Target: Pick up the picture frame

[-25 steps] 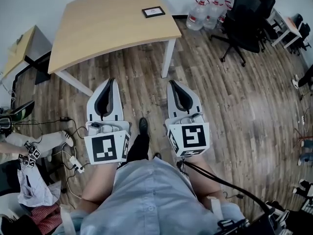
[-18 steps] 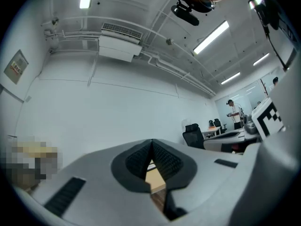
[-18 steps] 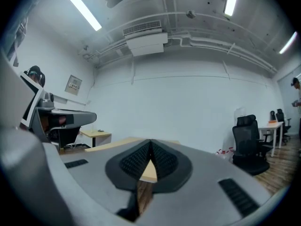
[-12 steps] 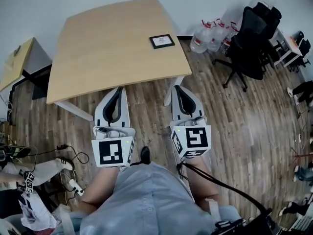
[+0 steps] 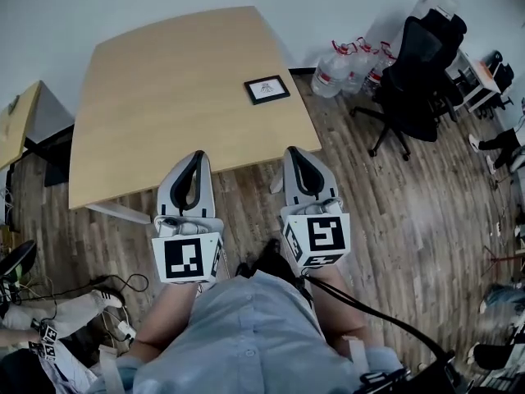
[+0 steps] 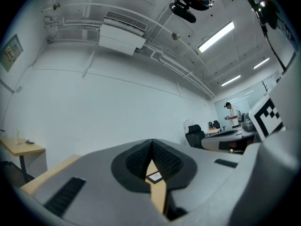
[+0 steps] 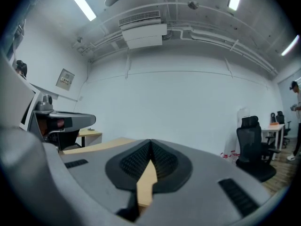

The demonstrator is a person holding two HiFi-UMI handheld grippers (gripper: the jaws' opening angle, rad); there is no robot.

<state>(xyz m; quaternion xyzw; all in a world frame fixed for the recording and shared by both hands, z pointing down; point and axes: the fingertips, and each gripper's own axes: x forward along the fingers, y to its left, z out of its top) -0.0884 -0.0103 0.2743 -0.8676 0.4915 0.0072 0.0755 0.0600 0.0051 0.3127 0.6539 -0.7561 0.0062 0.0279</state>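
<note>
Holding a gripper in each hand, the person faces a wooden table. In the head view the left gripper and right gripper point side by side at the table's near edge, their tips showing over its rim.

The frame lies flat on the tabletop towards the far right side, close to the right edge. It is black with a pale picture inside. It is well apart from both grippers and nearer the right one.

The left gripper's own view shows its jaws clenched, the ribbed pads meeting at the tip with nothing between them. Through the narrow slit below the tip, the tabletop and the small frame show far ahead. The right gripper is clenched too and holds nothing; only a strip of the table shows through its slit.

Right of the table stand water bottles on the plank floor, beside a black chair. A second desk stands at the left.
</note>
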